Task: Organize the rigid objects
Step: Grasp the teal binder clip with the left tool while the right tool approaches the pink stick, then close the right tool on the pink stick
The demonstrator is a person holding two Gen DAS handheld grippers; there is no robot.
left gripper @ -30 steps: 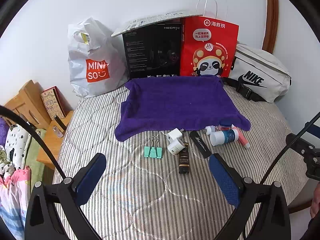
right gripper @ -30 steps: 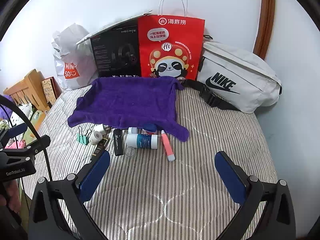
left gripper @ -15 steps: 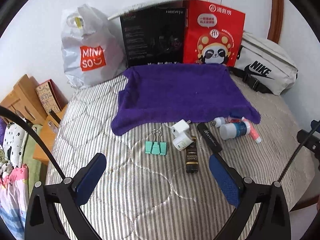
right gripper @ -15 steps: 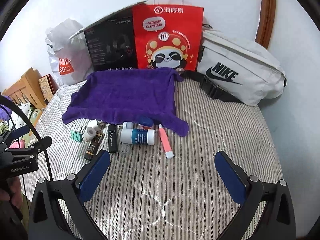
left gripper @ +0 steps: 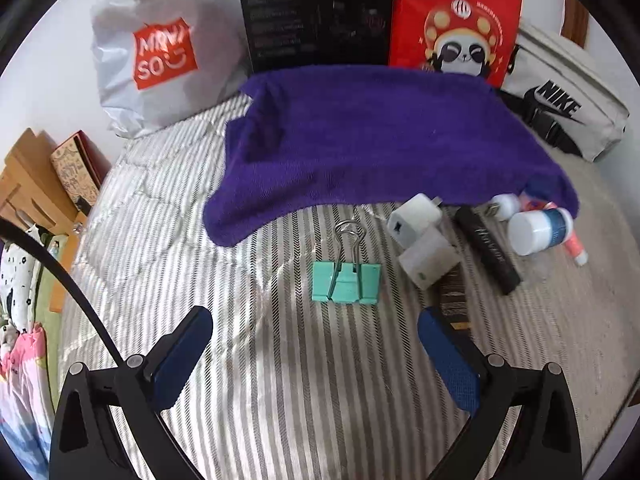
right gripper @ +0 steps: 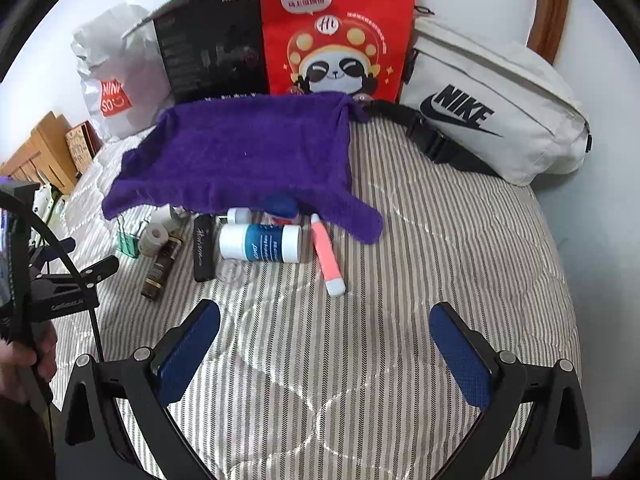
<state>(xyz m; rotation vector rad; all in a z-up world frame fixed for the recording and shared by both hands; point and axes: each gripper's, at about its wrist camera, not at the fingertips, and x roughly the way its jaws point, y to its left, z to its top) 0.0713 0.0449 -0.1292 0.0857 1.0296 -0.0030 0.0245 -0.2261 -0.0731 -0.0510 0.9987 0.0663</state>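
Note:
A purple towel [left gripper: 384,136] [right gripper: 248,152] lies spread on the striped bed. Along its near edge sit small items: a teal binder clip [left gripper: 346,282], two white chargers [left gripper: 416,222], a black tube [left gripper: 490,250] [right gripper: 202,248], a dark brown bottle [left gripper: 454,300] [right gripper: 160,268], a white-and-blue bottle [right gripper: 260,243] [left gripper: 538,230] and a pink-and-white tube [right gripper: 328,258]. My left gripper [left gripper: 316,332] is open, low over the bed just short of the clip. Open too, my right gripper [right gripper: 324,328] hovers in front of the bottle and pink tube.
Against the wall stand a white Miniso bag [left gripper: 152,52], a black box [right gripper: 212,56], a red panda paper bag [right gripper: 336,32] and a white Nike bag [right gripper: 492,120]. Wooden furniture [left gripper: 28,176] is left of the bed. A hand holds the left gripper's handle [right gripper: 24,360].
Both grippers have moved forward and down toward the row of items. The binder clip now looms large in the left wrist view. Nothing has been grasped.

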